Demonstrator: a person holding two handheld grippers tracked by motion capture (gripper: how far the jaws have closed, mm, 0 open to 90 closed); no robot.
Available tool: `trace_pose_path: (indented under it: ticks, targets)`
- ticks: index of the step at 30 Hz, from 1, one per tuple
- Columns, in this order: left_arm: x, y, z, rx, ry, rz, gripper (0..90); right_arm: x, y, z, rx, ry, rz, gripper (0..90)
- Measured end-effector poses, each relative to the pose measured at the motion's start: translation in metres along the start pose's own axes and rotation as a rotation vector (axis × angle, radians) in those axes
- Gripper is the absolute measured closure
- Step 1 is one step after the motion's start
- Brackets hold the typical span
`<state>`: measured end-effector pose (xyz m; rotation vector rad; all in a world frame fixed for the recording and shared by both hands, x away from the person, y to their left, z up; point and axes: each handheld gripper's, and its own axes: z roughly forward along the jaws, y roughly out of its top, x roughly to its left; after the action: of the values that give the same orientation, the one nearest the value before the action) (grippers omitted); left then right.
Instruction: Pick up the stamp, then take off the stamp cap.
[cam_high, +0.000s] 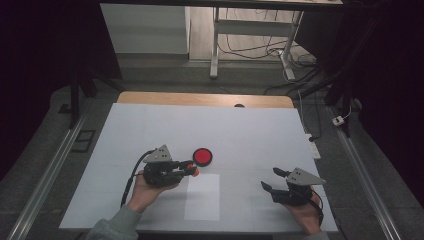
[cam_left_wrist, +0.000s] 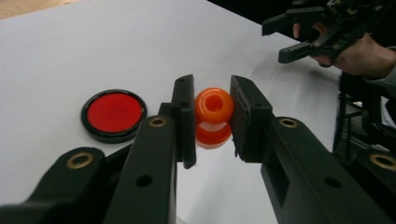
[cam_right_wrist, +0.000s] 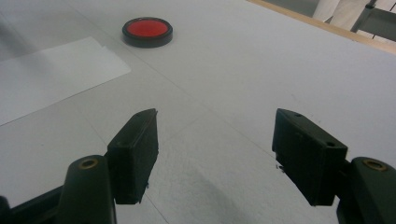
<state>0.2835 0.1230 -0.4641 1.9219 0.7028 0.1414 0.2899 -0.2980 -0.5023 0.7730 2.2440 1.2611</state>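
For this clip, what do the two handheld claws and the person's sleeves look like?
Both the left claw and the right claw are black, each topped by a grey three-cornered plate. Their jaws are blocky black pads on arms with brass-coloured pivot rivets. A black cable trails from the left one. The left sleeve is grey-green.

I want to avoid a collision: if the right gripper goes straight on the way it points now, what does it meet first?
Probably nothing near: the right gripper faces bare white table. The red disc lies far ahead, left of its line.
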Motion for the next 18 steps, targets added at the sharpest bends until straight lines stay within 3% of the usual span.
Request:
trace_pose_path:
  ticks: [18]
  targets:
    - [-0.0038,0.0009,0.0065,0.002,-0.009,0.000,72.0,0.0003,0.0006,0.0005,-0.001,0.006,-0.001,31.0]
